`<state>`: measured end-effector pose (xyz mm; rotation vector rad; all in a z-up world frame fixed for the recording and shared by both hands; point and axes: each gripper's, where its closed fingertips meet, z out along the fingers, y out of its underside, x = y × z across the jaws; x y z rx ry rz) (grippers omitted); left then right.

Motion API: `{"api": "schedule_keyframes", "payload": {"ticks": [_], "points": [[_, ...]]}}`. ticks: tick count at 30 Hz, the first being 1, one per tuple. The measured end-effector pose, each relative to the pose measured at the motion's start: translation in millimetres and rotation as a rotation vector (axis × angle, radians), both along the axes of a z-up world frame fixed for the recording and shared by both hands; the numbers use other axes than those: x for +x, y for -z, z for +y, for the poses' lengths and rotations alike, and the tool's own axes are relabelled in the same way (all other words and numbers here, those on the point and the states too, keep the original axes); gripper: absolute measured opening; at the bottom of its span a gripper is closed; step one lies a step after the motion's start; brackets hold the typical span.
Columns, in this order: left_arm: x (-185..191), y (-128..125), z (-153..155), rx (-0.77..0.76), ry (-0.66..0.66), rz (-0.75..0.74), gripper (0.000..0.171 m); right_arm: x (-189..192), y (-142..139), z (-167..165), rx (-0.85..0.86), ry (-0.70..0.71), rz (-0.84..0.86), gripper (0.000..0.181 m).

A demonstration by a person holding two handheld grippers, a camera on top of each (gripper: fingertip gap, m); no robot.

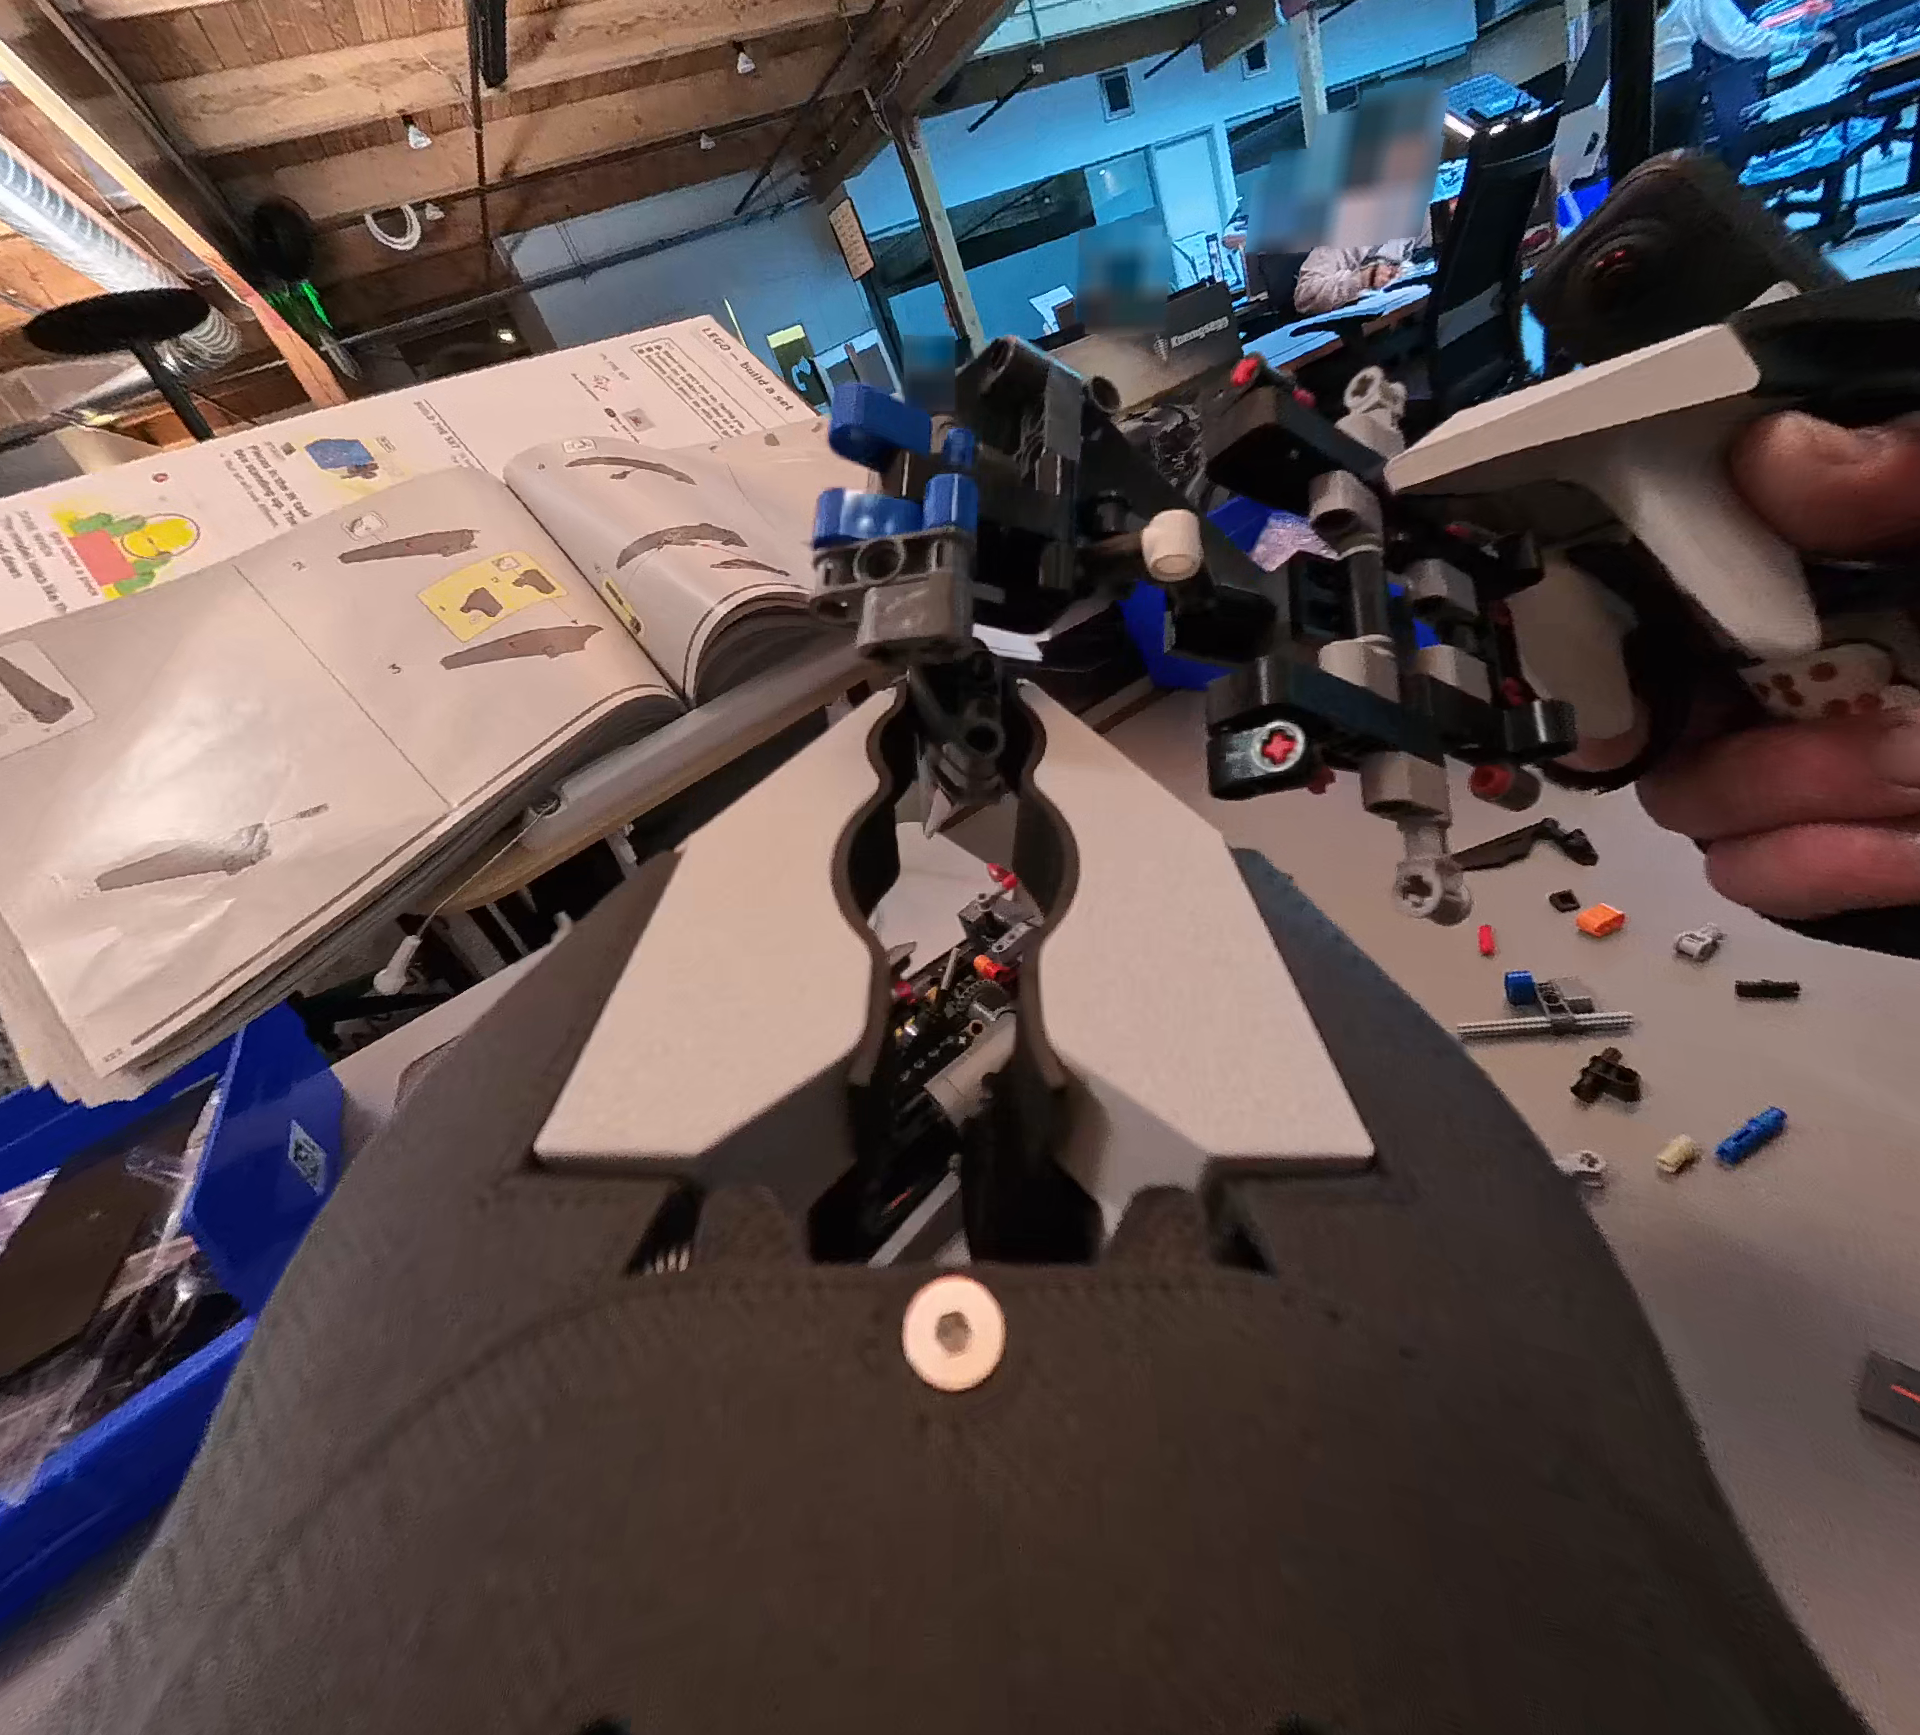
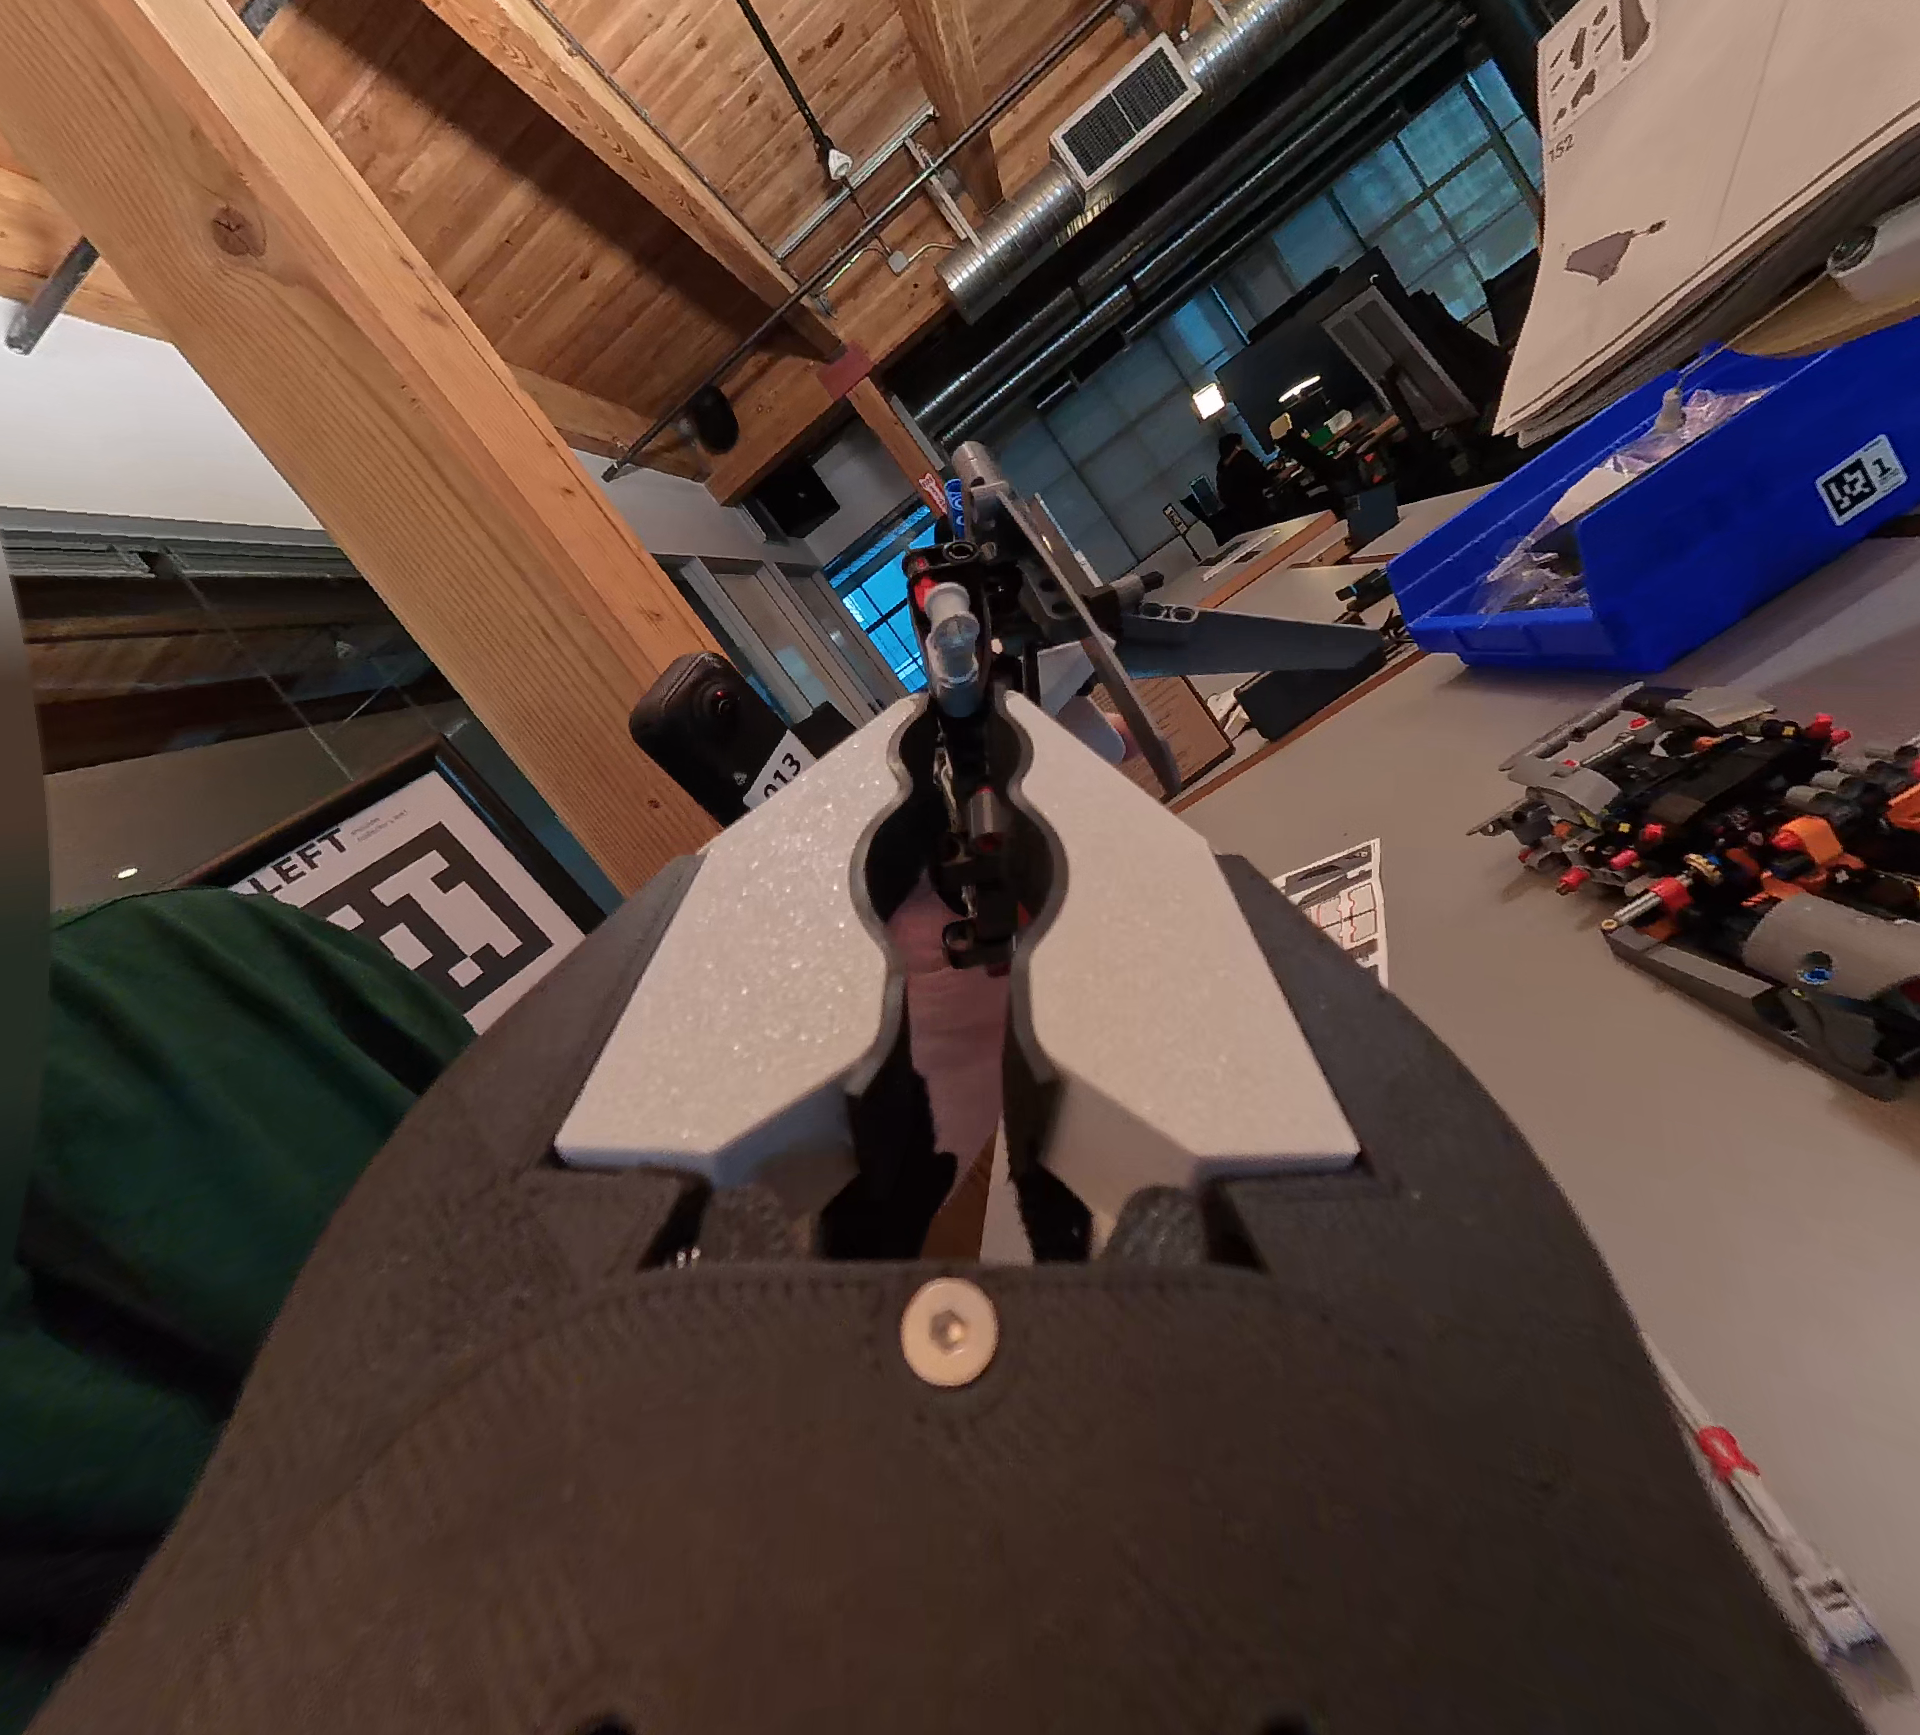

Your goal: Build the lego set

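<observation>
In the left wrist view my left gripper (image 1: pixel 958 711) is shut on the lower stem of a black, blue and grey lego sub-assembly (image 1: pixel 904 542), held up above the table. My right gripper (image 1: pixel 1475 573) comes in from the right, shut on a black lego frame with grey cylinders and red pins (image 1: pixel 1351 657). The two builds meet in the middle; I cannot tell whether they are joined. In the right wrist view the right gripper (image 2: pixel 964 714) is shut on the black frame (image 2: pixel 971 812), with grey panels (image 2: pixel 1226 641) sticking out beyond it.
An open instruction booklet (image 1: pixel 364 698) leans at the left over a blue bin of bagged parts (image 1: pixel 270 1166). Loose small pieces (image 1: pixel 1558 994) lie on the grey table (image 1: pixel 1714 1270). A larger part-built car (image 2: pixel 1714 854), a sticker sheet (image 2: pixel 1340 916) and the blue bin (image 2: pixel 1662 563) show to the right. About 8 cm separates my left fingertips from my right. The larger part-built car (image 2: pixel 1714 854) is about 25 cm from my left fingertips.
</observation>
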<state>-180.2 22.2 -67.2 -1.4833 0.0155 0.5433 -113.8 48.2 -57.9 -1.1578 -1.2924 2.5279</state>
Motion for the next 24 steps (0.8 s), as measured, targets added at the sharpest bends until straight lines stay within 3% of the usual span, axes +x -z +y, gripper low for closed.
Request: {"api": "schedule_keyframes", "payload": {"ticks": [8,13,16,20,24], "points": [[0.1,-2.5,-3.3,0.121,0.148,-0.171,0.014,4.9,-14.5,-23.0,0.121,0.072,0.060,0.007],[7.3,-20.1,-15.1,0.345,0.483,-0.396,0.014,9.1,-32.2,-59.6,0.371,0.217,0.162,0.008],[7.2,-25.8,-20.0,0.403,0.599,-0.455,0.016,6.9,-35.1,-69.4,0.491,0.288,0.199,0.007],[8.2,-25.1,-17.9,0.377,0.617,-0.483,0.015,3.7,-33.5,-52.5,0.419,0.224,0.166,0.007],[7.5,-14.9,-8.4,0.283,0.514,-0.407,0.014,0.1,-26.7,-29.8,0.248,0.108,0.094,0.006]]}}
